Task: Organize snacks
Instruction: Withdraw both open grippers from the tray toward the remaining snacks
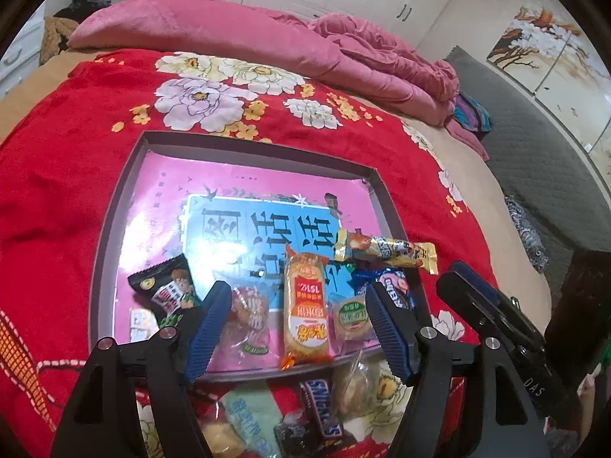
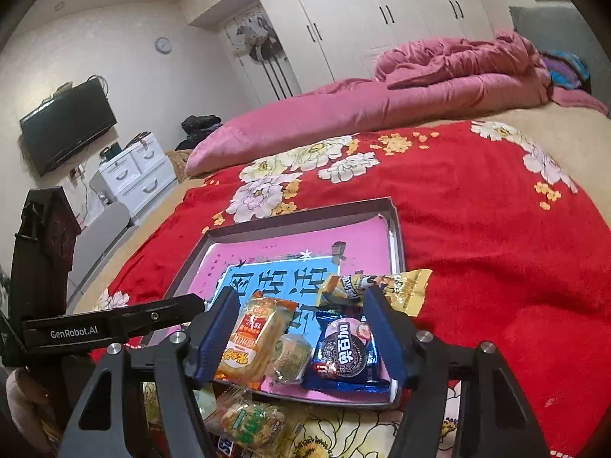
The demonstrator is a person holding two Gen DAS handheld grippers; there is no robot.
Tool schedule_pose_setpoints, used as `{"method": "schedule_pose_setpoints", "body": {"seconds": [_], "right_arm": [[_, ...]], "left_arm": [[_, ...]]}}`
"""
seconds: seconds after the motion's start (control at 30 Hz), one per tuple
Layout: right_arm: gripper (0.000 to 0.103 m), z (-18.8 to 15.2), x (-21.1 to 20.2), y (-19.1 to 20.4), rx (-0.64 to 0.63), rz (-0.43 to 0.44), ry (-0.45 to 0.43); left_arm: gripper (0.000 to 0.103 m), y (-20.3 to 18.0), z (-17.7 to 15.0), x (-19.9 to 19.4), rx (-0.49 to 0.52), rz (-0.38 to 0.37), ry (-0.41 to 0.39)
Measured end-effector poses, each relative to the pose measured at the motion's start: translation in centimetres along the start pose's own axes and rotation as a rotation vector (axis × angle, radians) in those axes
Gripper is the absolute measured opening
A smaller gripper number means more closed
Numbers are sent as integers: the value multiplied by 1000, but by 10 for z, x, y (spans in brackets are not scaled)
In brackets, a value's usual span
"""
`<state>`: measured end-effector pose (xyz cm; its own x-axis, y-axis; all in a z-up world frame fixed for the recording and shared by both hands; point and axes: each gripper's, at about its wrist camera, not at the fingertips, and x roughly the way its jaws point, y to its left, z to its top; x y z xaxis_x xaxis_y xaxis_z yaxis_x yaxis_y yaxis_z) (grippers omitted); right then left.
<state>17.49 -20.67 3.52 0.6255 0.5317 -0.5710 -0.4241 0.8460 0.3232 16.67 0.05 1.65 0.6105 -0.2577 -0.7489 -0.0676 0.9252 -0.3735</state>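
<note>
Black peanut pack (image 1: pixel 165 286): glossy foil, zigzag top edge, flat at tray's left side, just left of left gripper's left finger.
Left gripper (image 1: pixel 296 326): jaws spread, nothing pinched; ribbed blue pads (image 1: pixel 206 328), black arms; hovers over tray's near edge.
Clear red-print wrapper (image 1: pixel 248 316): crinkly film, lies between the spread pads, not touched.
Orange rice-cracker pack (image 1: pixel 307 305): long, shiny, upright in view, end overhanging near rim.
Green round cake (image 1: pixel 351 316): small disc in clear wrap, beside cracker pack.
Tray (image 1: pixel 114 206): shallow square box, dark rim, glossy pink-and-blue printed floor; far half bare, open room there.
Loose snacks: Snickers bar (image 1: pixel 322 408), mint-green packet (image 1: pixel 252 420), on red floral blanket (image 1: pixel 68 160) outside near rim.
Right gripper (image 2: pixel 299 334): jaws apart, empty; above tray's near right corner.
Oreo pack (image 2: pixel 345 355): blue foil, flat inside corner.
Gold wafer bar (image 2: pixel 382 286): long, crimped ends, lying across right rim.
</note>
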Motion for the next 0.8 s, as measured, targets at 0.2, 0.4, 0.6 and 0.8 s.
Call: {"method": "schedule_pose_setpoints", "body": {"seconds": [0.2, 0.4, 0.6, 0.8], "right_arm": [[74, -3, -8, 13, -62, -16, -20], [79, -5, -16, 19, -96, -9, -47], [82, -8, -18, 22, -102, -6, -47], [86, -11, -22, 19, -94, 11, -44]], "left_arm": [[76, 3, -6, -9, 8, 23, -14], [78, 6, -11, -16, 11, 28, -23], [78, 6, -18, -19, 19, 33, -7], [78, 5, -25, -25, 41, 41, -4]]}}
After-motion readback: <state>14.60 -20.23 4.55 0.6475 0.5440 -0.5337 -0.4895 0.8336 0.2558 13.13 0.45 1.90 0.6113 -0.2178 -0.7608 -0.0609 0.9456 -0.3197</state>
